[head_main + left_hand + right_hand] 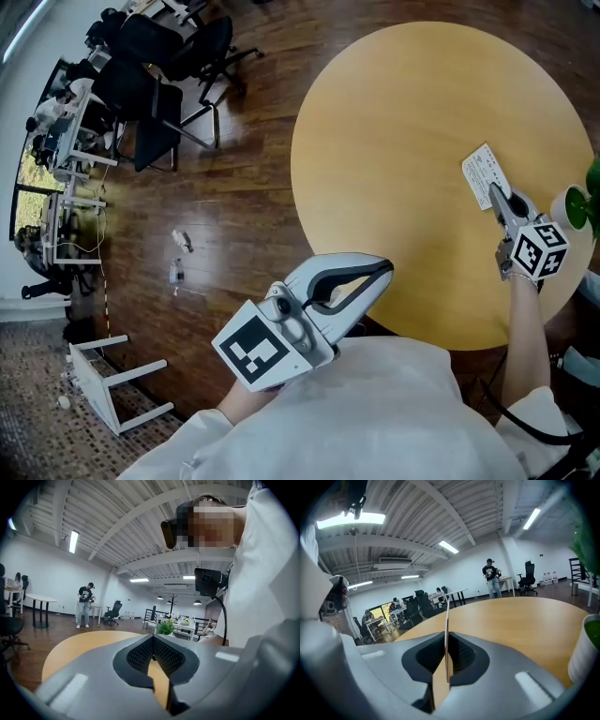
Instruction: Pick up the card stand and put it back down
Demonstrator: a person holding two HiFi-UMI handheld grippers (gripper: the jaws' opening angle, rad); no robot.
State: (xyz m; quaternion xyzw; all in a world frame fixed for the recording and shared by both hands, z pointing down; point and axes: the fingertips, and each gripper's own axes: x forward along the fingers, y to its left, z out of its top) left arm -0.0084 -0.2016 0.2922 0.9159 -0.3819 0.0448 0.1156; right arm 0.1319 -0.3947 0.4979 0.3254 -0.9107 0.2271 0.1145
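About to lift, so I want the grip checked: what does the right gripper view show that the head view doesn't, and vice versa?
Only the right gripper view: the card stand edge-on, a thin sheet pinched between the pads of the right claw, and a standing person far beyond the table.
Only the head view: the stand's printed face, the left claw shut and empty by the table's near edge, and office chairs on the floor.
Both: the round wooden table and the white pot beside the right claw.
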